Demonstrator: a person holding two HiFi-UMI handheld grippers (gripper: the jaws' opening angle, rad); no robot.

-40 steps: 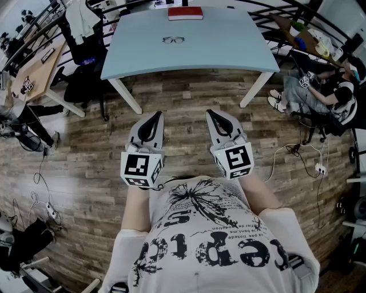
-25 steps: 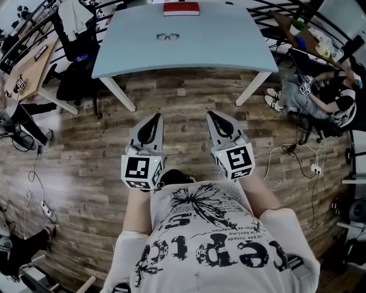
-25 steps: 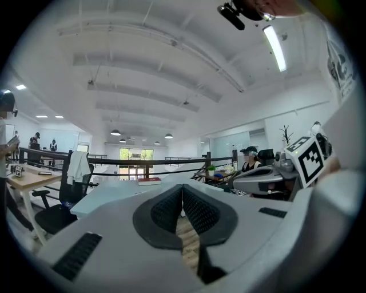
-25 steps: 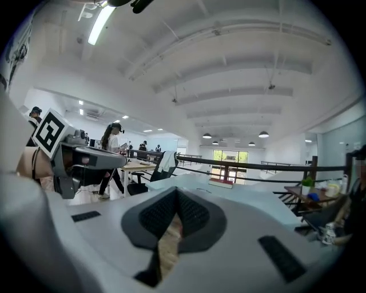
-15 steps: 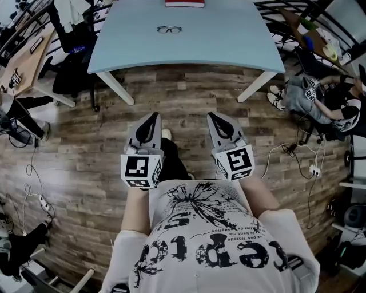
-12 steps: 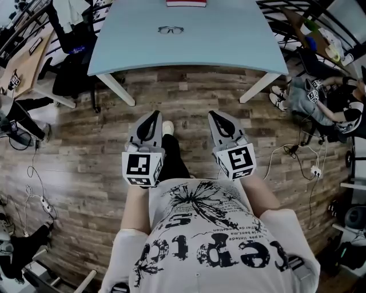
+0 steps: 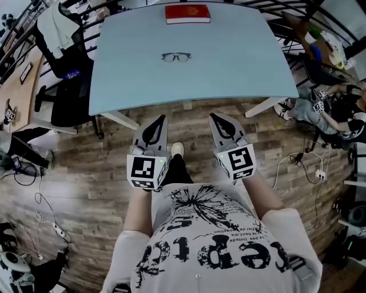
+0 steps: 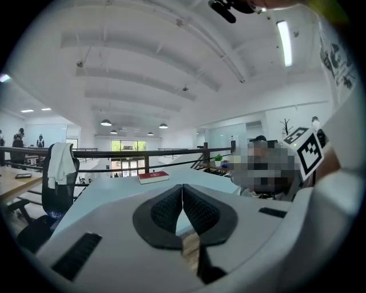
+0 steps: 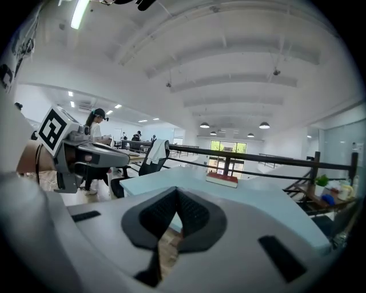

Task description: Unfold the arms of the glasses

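Note:
Dark-framed glasses [image 7: 176, 56] lie on the light blue table [image 7: 240, 63], a little beyond its middle; whether their arms are folded is too small to tell. Both grippers are held side by side in front of the table's near edge, well short of the glasses. My left gripper [image 7: 162, 118] is shut with nothing in it, and its jaws meet at the tip [image 8: 182, 186]. My right gripper [image 7: 213, 115] is shut and empty too, its tip [image 9: 176, 190] closed. The glasses do not show in either gripper view.
A red book [image 7: 187, 14] lies at the table's far edge. A black chair draped with a white garment [image 7: 60, 31] stands left of the table, beside a wooden desk [image 7: 14, 86]. A seated person [image 7: 334, 109] and floor cables [image 7: 297, 163] are at the right.
The person has walked toward the table, so it and the glasses now sit closer. Both grippers came forward with the person up to its near edge, still shut.

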